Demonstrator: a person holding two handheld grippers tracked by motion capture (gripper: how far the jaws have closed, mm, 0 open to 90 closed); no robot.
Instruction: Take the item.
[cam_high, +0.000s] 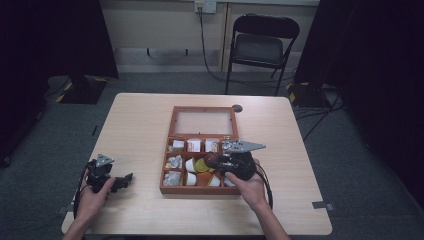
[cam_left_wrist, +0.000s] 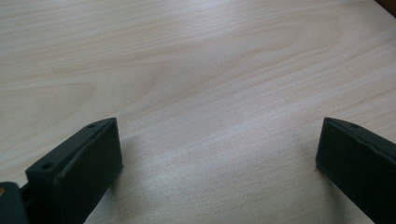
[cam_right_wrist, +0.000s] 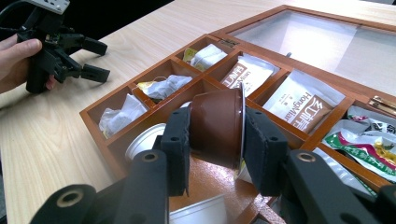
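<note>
Here, round glossy brown pod pinched sideways, right hand-held gripper, wooden compartment box

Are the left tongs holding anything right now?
No, the left tongs stand wide open over the bare wooden table, with nothing between the jaws.

Both forearms are showing bare, with no sleeve reaching the wrists. The left gripper and the right gripper are looking matte black, each carrying a grey three-cornered plate behind its jaws and trailing a black cable. Round screw holes are showing in the right gripper's arms just behind its flat, block-shaped jaws.
</note>
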